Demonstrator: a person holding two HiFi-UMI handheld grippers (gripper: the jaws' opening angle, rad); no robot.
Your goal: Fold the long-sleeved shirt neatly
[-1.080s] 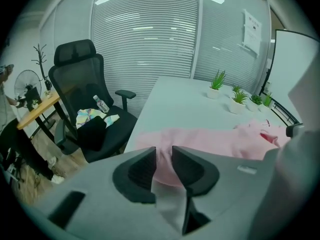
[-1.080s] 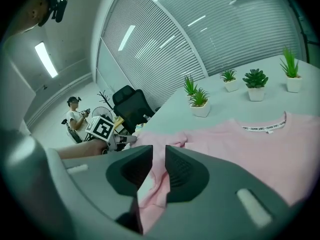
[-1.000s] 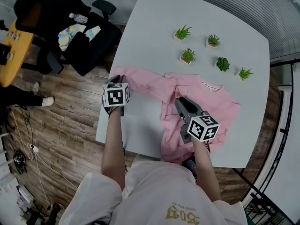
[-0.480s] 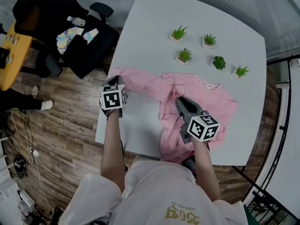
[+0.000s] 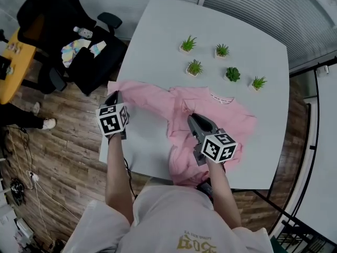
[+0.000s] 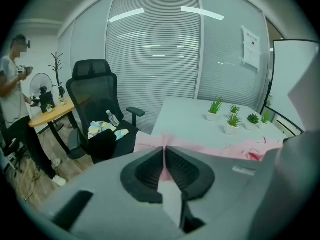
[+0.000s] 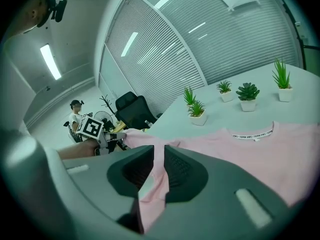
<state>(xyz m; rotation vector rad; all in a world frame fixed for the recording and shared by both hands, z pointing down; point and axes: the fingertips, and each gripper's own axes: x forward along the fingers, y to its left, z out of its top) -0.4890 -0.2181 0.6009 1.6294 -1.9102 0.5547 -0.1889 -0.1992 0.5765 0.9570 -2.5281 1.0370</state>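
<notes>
A pink long-sleeved shirt [image 5: 231, 121] lies front up on the white table [image 5: 158, 41], with its collar toward the plants. One sleeve [image 5: 142, 95] stretches out to the table's left edge. My left gripper [image 5: 113, 95] is shut on the end of that sleeve. In the left gripper view, pink cloth shows between the closed pads of the left gripper [image 6: 164, 151]. My right gripper [image 5: 190, 118] is over the shirt's body near the armpit. It is shut on a bunched fold of pink cloth, which runs between the jaws of the right gripper [image 7: 159, 151].
Several small potted plants [image 5: 194, 67] stand on the far half of the table. Left of the table is a black office chair [image 5: 63, 30] holding a bottle and cloth, then a yellow desk [image 5: 13, 62]. A person [image 6: 15, 84] stands by that desk.
The left gripper has risen from the table's edge with the sleeve end in it. The right gripper has hardly moved on the shirt's body. The head view has shifted.
</notes>
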